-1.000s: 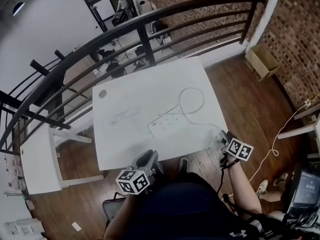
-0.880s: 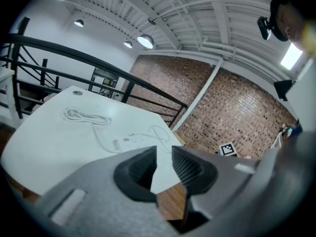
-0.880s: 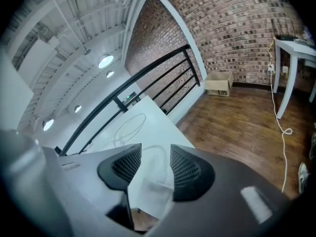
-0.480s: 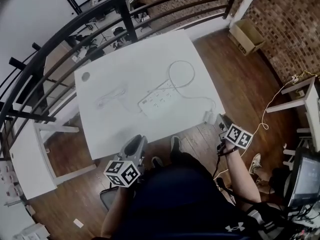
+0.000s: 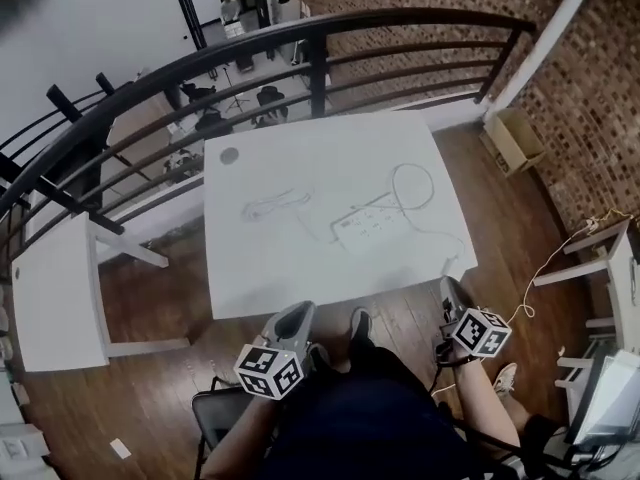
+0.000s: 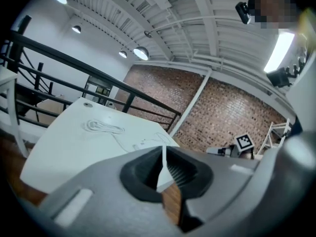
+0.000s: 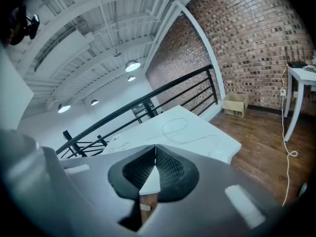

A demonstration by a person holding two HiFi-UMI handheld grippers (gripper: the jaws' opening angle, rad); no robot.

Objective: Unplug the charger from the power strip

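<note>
Through the head view I see the white table [image 5: 260, 268] in the middle of the frame. The power strip [image 5: 368, 230] lies just right of its centre. The strip's own cord loops toward the upper right [image 5: 412, 183]. The charger cable [image 5: 272, 206] lies coiled to the strip's left, and a thin line runs from the coil to the strip's left end. The plug itself is too small for me to make out.

Both grippers sit below the table's near edge, over the wooden floor and well apart from the strip. My left gripper [image 5: 297, 313] has just been closing. Its jaws are nearly together with a thin slit between the tips and nothing in them [image 6: 162, 149]. My right gripper [image 5: 447, 286] has also just been closing. It is clenched tip to tip on nothing [image 7: 155, 149].

The only container is a cardboard box [image 5: 520, 136] on the floor at the upper right, by the brick wall. I cannot tell what is in it.
</note>
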